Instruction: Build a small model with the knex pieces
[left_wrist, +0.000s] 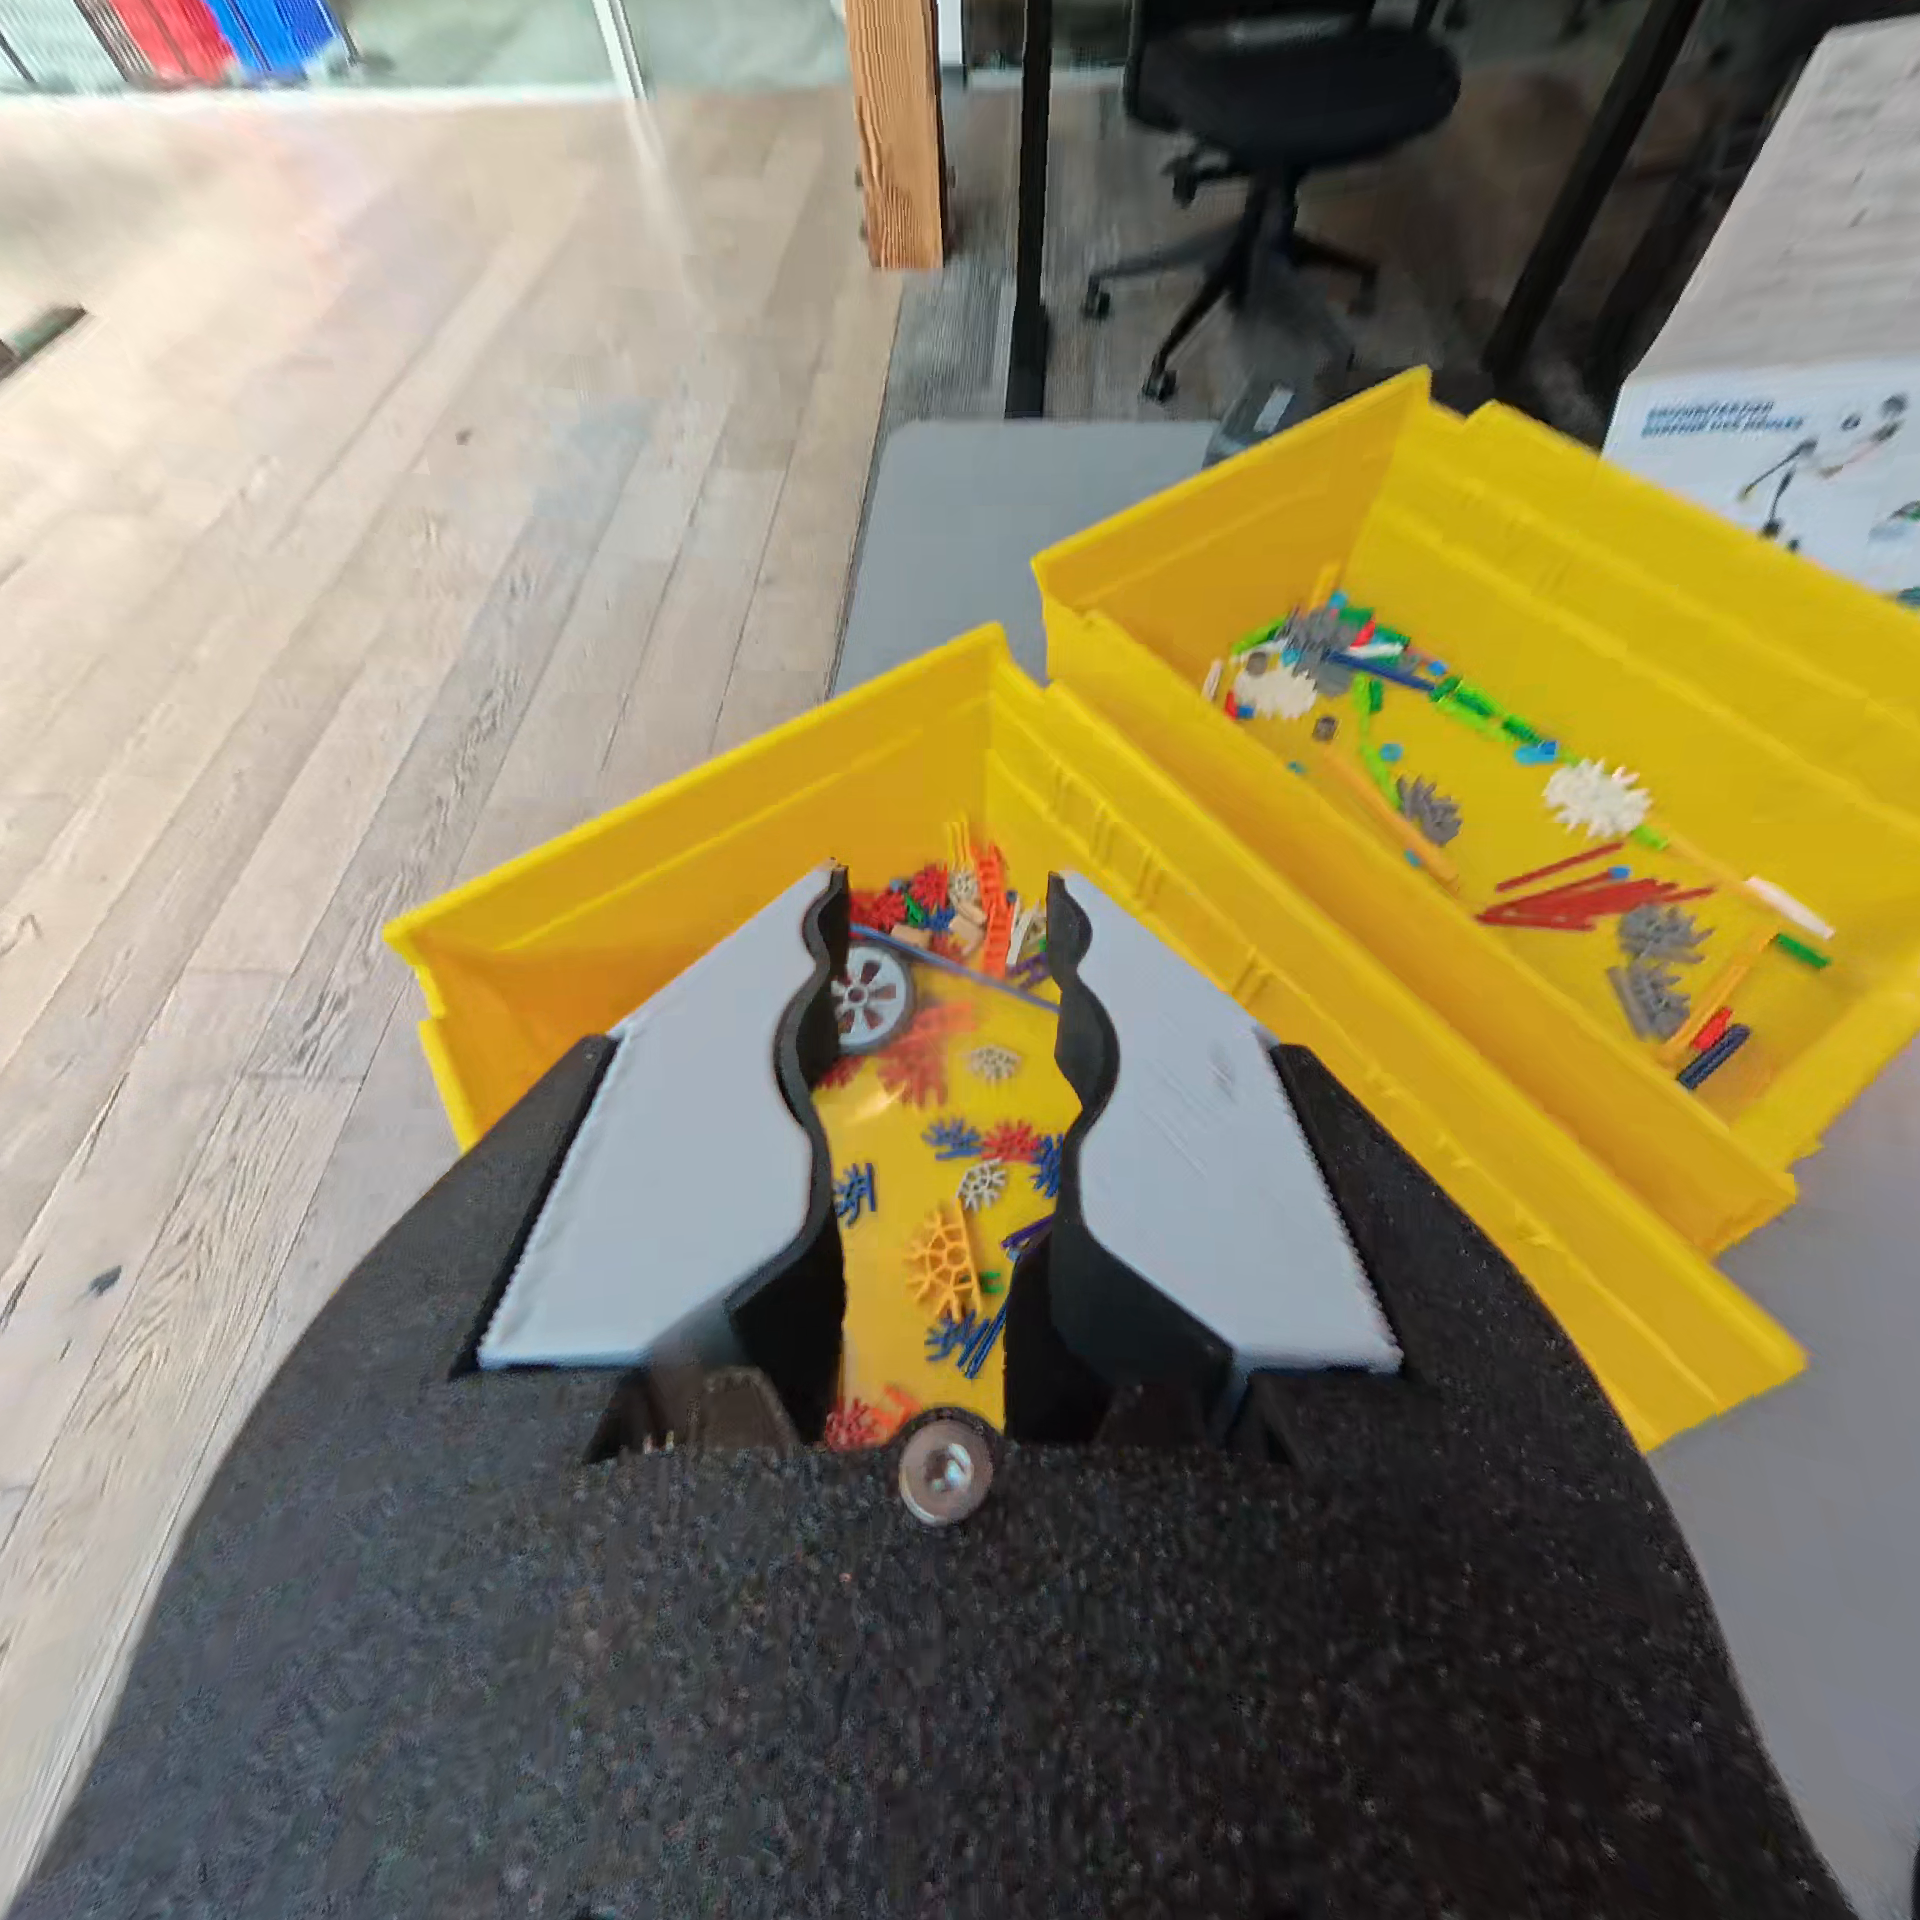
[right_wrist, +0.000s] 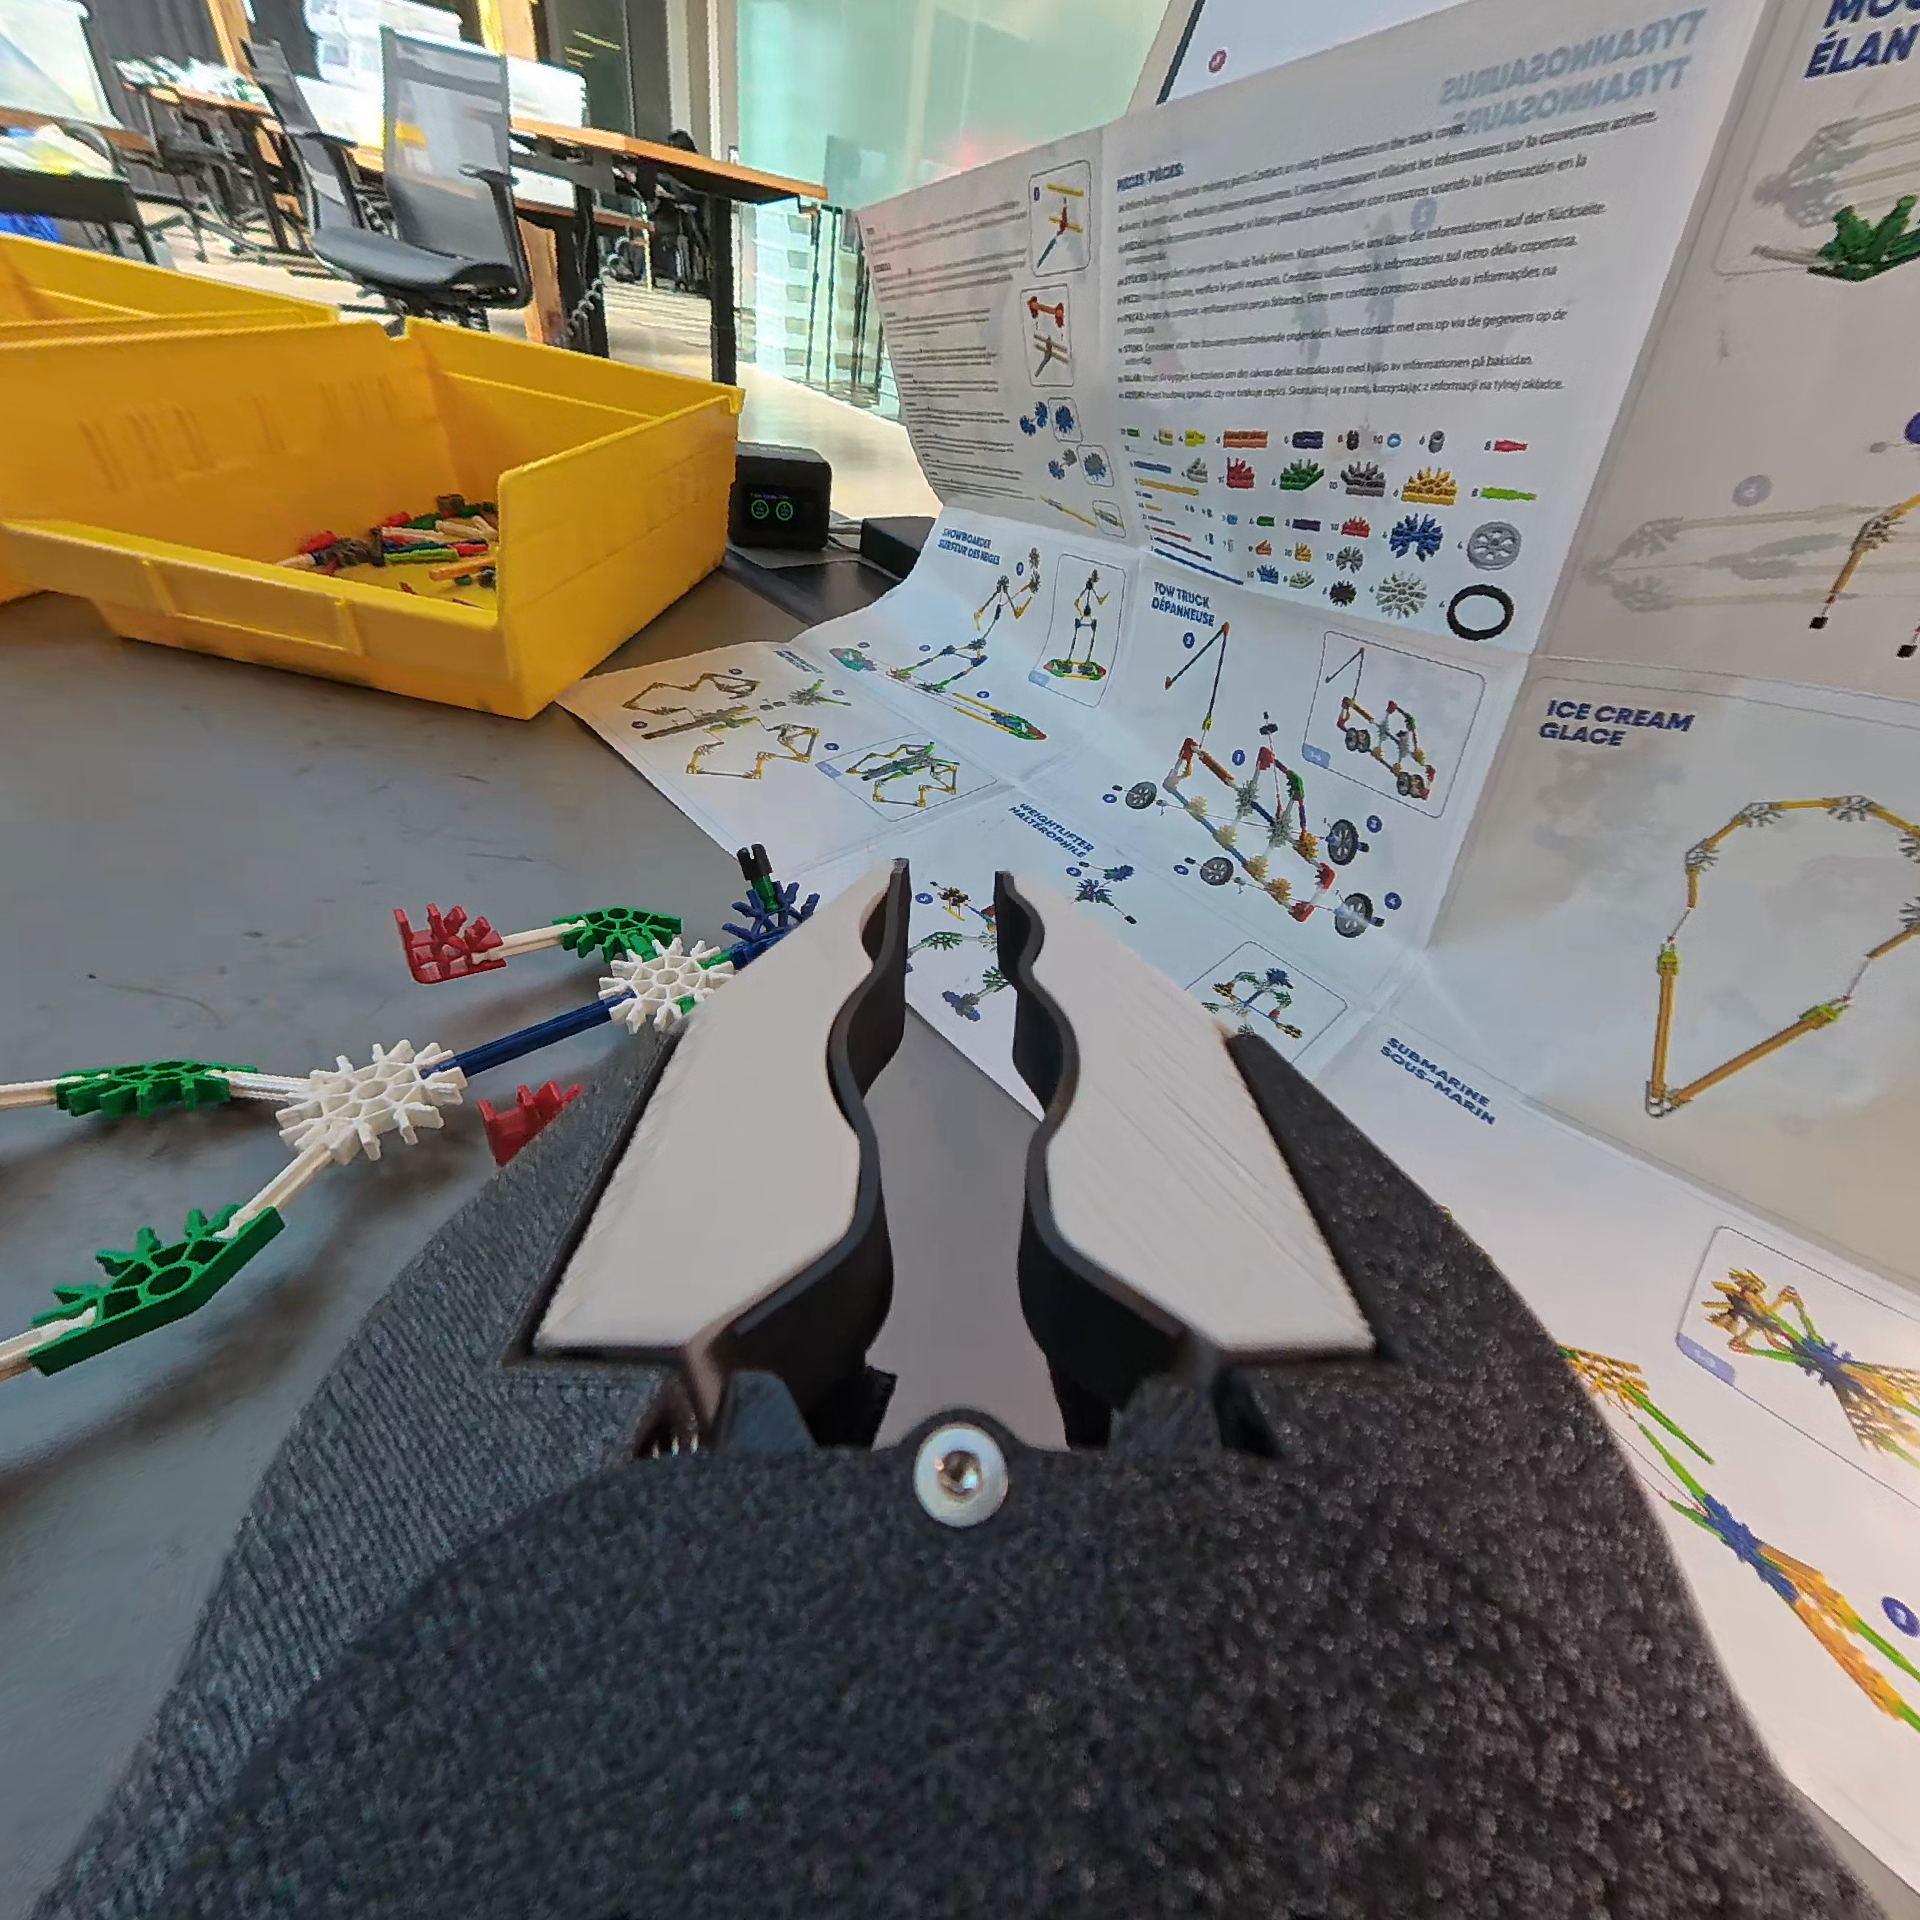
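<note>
The left gripper (left_wrist: 943, 881) hangs over the near yellow bin (left_wrist: 675, 790). Its two fingers are partly apart and nothing is between them. It does not touch anything. Right under the tips sits a little gray wheel (left_wrist: 868, 997). Around the wheel lie lots of small toy pieces (left_wrist: 940, 1257) in orange, red, blue and white.

To the right, just beside it, is the stick bin (left_wrist: 1226, 488), also yellow. It has red sticks (left_wrist: 1579, 899), green and blue sticks, and spiky white and gray pieces. Both bins sit on a gray table (left_wrist: 966, 520). A wood floor (left_wrist: 416, 520) is on the left and a black chair (left_wrist: 1268, 135) is far away.

The right gripper (right_wrist: 951, 873) is low over the table, with its tips above a big paper sheet (right_wrist: 1351, 727) full of pictures. Its fingers are only a little apart and hold nothing. Just beside it on the left lies a toy model (right_wrist: 369, 1107) made of white, green, red and blue pieces joined by sticks. I cannot tell if the gripper touches it. The stick bin (right_wrist: 613, 520) is far on the left, with a small black box (right_wrist: 779, 499) just beside it on the right.
</note>
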